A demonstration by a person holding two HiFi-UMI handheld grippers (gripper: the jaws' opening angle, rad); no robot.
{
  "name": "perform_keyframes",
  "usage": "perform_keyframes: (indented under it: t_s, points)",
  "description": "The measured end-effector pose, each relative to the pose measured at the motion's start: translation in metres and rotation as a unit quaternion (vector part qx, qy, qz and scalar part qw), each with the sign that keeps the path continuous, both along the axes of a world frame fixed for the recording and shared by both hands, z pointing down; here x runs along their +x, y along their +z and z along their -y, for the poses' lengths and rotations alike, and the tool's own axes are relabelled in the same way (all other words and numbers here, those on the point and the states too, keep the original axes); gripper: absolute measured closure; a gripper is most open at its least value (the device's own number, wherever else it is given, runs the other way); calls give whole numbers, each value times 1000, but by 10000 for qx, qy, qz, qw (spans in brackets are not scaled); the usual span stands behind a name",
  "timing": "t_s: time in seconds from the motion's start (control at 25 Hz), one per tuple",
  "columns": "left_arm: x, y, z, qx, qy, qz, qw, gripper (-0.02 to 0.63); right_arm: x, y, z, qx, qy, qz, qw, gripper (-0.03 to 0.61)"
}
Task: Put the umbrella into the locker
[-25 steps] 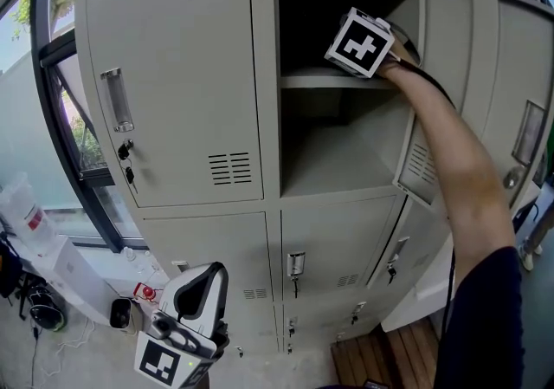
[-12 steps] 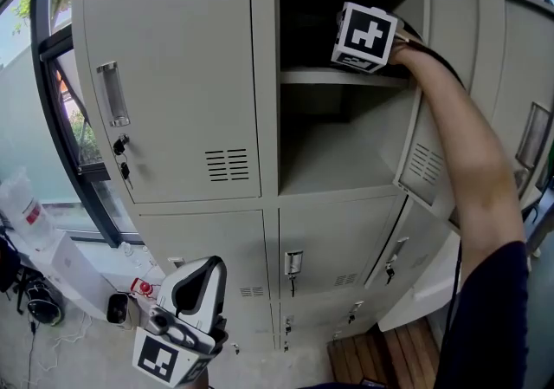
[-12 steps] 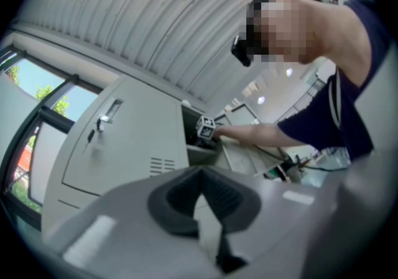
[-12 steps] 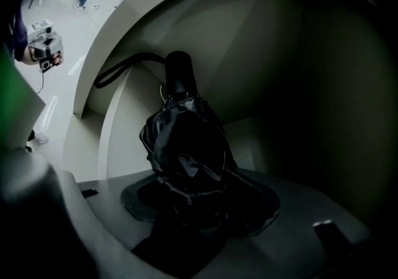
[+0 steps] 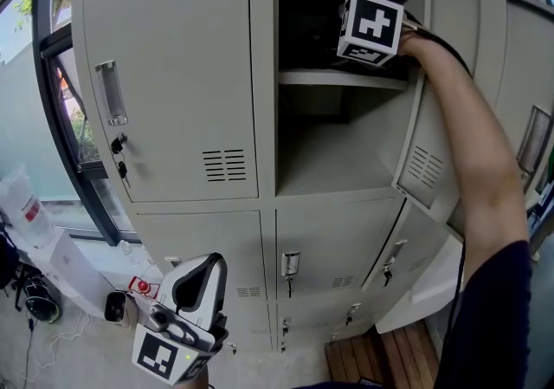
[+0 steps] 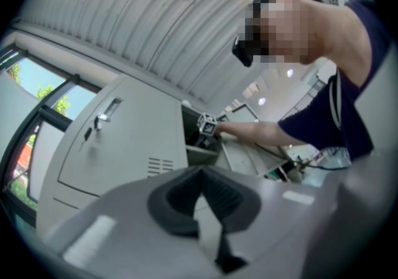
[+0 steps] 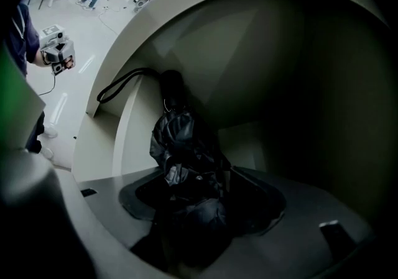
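The jaws of my right tool have just been opening and now stand wide apart. The folded black umbrella lies between them and runs on ahead of the tool, its strap looped off at the far end. It is too dark to tell whether a pad still touches the fabric, but nothing grips it. Against a second ago the marker cube on this tool sits squarer, so I have rolled my wrist as I let go.

I judge that the umbrella is delivered: it is inside the top compartment of the locker, above the shelf that runs just under the tool. What is left is to draw the tool back out without dragging the umbrella along.

My left tool hangs well below and left of the right one, shut on nothing.

The open door stands just right of my right arm. A window is far to the left, with pale floor beside the left tool
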State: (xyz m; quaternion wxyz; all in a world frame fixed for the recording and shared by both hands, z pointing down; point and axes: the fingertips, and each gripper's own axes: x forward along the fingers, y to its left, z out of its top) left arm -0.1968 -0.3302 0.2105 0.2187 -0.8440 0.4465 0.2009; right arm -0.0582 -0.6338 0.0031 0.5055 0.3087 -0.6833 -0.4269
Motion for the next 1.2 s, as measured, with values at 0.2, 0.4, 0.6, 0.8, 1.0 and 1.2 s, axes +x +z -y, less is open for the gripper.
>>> perform_keyframes:
  t_s: [0.2,0.4,0.6,0.8,1.0,1.2]
  points:
    - [2,4,1,-42,-53,54,10000,611,0,-5,-11,210,-35,-56,9998,318]
    - [12,-5,-4,-12,207,-67,9998,611,-4,-7,-22,436,-100,-125,9989,318]
    - [14,4,-6,-78,202,108,9997,611,-5,-11,-39,504,-161,-3,9986,319]
    - [13,6,-16,-95,220,198,9995,611,-5,-26,-62,791,-145,51,9968,363]
    - [13,2,-29,-57,299,243,9992,611,-1,-36,-81,1055,-73,174,9942,417]
    - [14,0,-41,-56,369,317,9988,611,0,-41,-101,1242,-100,395,9914,487]
